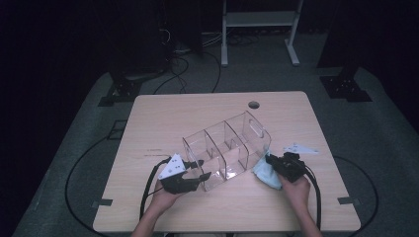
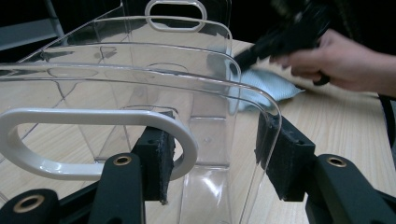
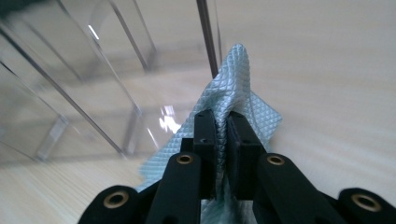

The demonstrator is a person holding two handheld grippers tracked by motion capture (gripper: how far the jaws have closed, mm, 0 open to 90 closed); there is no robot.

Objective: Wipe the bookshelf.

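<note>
A clear acrylic organizer (image 1: 227, 148) with several compartments sits tilted on the wooden table (image 1: 163, 113). My left gripper (image 1: 203, 168) holds its near end. In the left gripper view one pad sits in the white-rimmed handle slot (image 2: 93, 140) and the other outside the curved side wall, so my left gripper (image 2: 215, 154) is clamped on the organizer (image 2: 140, 70). My right gripper (image 1: 269, 159) is shut on a light blue quilted cloth (image 1: 264, 175). In the right gripper view my right gripper (image 3: 223, 119) holds the cloth (image 3: 233, 74) against the organizer's (image 3: 70, 93) outer wall. The cloth (image 2: 271, 84) also shows behind the wall in the left gripper view.
A round cable hole (image 1: 253, 104) lies near the table's far edge. A white metal stand (image 1: 259, 19) is on the floor behind the table, with black cables (image 1: 79, 163) looping around the left side. Bare tabletop stretches beyond and left of the organizer.
</note>
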